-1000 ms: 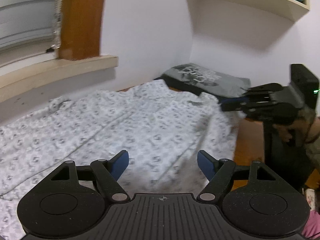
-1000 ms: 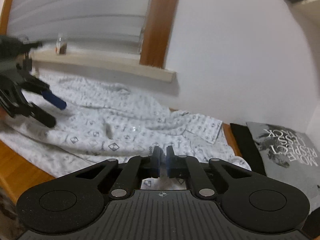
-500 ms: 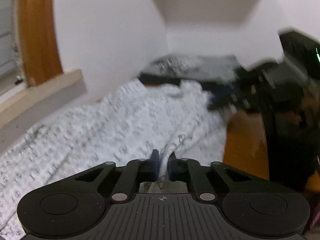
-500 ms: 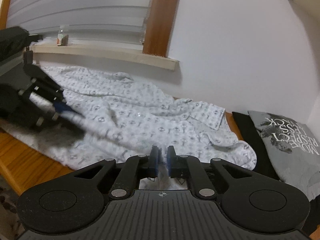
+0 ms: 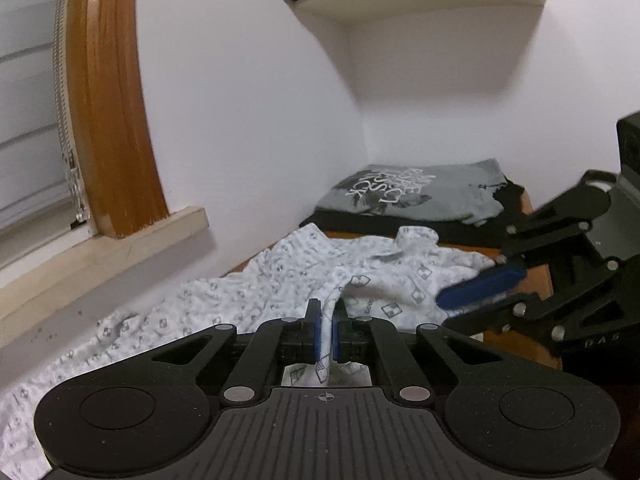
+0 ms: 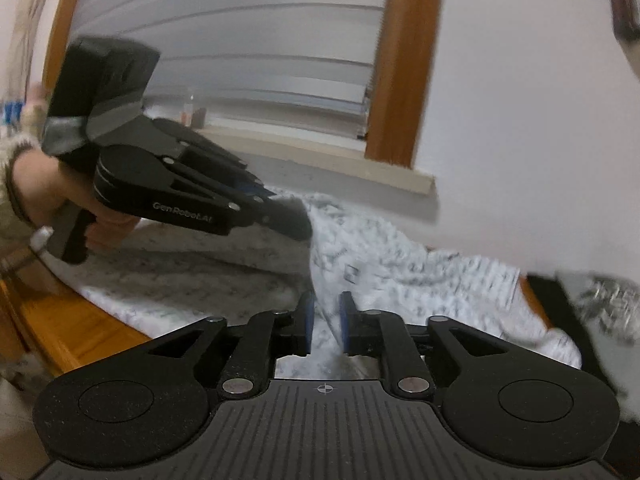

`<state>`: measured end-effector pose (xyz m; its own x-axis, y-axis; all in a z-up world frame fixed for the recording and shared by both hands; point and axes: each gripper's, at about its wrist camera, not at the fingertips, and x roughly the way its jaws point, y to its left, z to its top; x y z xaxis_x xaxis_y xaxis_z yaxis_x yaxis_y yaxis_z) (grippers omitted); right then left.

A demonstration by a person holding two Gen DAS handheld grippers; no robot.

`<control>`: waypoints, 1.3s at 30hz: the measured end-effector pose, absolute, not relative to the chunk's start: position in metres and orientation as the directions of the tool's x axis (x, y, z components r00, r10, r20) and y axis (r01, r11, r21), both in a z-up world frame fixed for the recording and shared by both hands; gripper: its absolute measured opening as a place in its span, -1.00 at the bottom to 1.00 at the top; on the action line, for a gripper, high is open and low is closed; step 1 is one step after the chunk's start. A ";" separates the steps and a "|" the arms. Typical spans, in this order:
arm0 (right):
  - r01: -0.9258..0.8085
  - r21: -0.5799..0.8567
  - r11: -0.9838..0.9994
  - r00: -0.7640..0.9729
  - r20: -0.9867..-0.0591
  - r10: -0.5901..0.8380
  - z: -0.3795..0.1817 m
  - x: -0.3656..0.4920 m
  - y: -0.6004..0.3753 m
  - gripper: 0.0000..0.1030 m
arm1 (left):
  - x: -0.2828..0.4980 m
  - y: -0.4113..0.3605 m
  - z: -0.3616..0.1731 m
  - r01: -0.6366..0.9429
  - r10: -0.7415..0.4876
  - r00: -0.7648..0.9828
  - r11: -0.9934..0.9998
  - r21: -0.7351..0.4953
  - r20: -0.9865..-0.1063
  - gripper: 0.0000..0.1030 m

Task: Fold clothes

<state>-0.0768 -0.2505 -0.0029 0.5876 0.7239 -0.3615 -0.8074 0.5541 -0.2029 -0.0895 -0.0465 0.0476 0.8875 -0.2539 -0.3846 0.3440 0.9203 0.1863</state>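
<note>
Item: white patterned cotton garment (image 5: 248, 300), spread on wooden surface (image 5: 536, 280). Left gripper (image 5: 326, 334) clamped on raised fabric ridge; right gripper (image 6: 326, 322) jaws opening, cloth between. Step: fold under way. Next, probably: right regrasps

White patterned garment (image 5: 248, 300) — rumpled, spread over wooden surface

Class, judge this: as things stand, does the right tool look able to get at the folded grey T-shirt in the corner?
Probably yes. The grey T-shirt lies uncovered atop a dark garment, nothing blocking it. The right tool is opening around the patterned shirt, so it must clear that first.
</note>
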 end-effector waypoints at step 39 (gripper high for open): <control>-0.795 -0.185 0.578 0.596 -0.414 0.688 -0.011 -0.062 -0.237 -0.57 | -0.102 -0.030 0.037 0.345 -0.257 0.872 0.926 0.151 -0.417 0.02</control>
<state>-0.0622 -0.2370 -0.0110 0.5962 0.6879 -0.4141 -0.7950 0.5778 -0.1847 -0.1017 -0.0297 0.0370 0.8719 -0.2573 -0.4167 0.3454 0.9262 0.1509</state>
